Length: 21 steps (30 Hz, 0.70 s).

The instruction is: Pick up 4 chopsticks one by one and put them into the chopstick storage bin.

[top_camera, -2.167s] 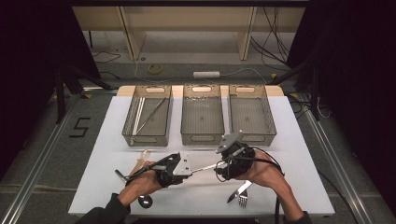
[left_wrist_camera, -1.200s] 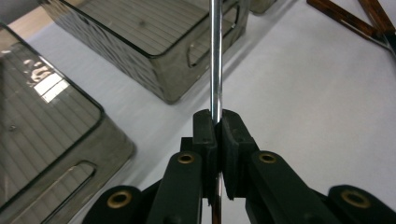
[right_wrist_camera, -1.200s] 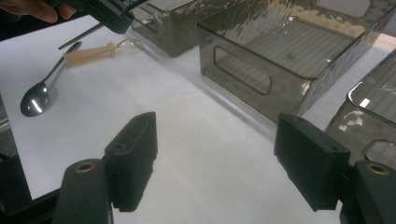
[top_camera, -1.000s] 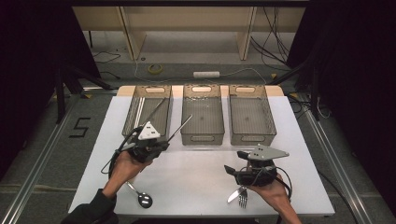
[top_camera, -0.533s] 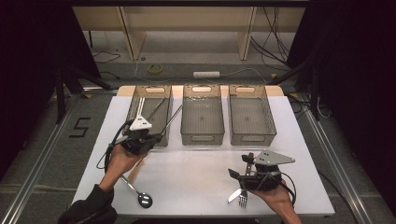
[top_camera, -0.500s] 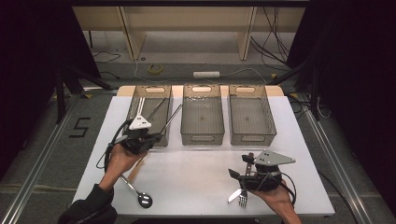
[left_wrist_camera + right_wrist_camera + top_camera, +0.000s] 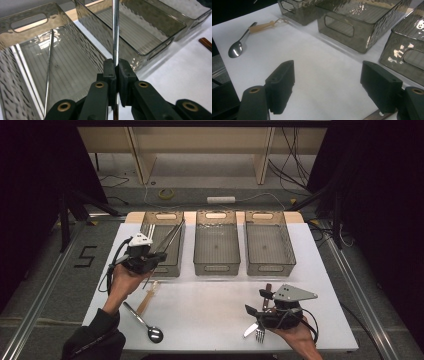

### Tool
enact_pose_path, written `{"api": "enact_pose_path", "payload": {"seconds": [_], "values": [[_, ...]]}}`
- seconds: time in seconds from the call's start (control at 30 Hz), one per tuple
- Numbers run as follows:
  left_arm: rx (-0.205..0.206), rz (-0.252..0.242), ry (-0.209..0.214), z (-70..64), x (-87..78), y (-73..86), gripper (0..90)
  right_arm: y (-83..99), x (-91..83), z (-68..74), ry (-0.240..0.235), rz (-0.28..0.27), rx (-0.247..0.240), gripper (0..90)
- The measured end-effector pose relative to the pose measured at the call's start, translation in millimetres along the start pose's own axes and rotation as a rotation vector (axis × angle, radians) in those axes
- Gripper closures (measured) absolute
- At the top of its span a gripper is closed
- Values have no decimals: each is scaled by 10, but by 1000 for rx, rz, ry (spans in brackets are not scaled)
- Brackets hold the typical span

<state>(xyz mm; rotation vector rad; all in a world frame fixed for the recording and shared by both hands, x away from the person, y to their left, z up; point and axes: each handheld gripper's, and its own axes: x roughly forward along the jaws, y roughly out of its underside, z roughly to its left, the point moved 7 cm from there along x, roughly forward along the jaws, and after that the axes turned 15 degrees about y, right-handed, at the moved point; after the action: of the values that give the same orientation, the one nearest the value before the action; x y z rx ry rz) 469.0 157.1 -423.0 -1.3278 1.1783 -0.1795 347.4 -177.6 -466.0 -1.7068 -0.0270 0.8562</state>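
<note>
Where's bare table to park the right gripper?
Bare table lies between the spoon and the right gripper, below the middle bin. Crowded: around the fork under that gripper, and the wooden-handled utensil near the left bin.

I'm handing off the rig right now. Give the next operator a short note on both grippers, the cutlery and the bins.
Left gripper: shut on a metal chopstick, held over the left bin.
Right gripper: open, near the table's front edge, by the fork.
Done: thin metal sticks already lie in the left bin.
Left: release the chopstick; spoon, wooden-handled utensil, fork and a dark-handled piece remain on the table. Middle bin and right bin look empty.
</note>
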Motion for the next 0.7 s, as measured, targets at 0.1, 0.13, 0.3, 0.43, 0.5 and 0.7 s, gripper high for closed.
{"api": "enact_pose_path", "payload": {"seconds": [0.1,0.13,0.3,0.43,0.5,0.7], "values": [[-6,-3,-9,39,-13,-32,851,13,-8,8,-3,3,3,285],[-8,-6,-11,56,-18,-48,851,15,-12,13,-4,3,3,285],[-20,-18,-24,122,-34,-114,851,20,-21,33,-8,1,0,285],[-26,-23,-38,186,-36,-163,851,26,-26,40,-8,3,-1,286],[-33,-31,-44,242,-27,-201,851,25,-31,42,-11,2,-1,286],[-56,-32,-68,389,41,-273,851,30,-36,51,-16,3,-4,286]]}}
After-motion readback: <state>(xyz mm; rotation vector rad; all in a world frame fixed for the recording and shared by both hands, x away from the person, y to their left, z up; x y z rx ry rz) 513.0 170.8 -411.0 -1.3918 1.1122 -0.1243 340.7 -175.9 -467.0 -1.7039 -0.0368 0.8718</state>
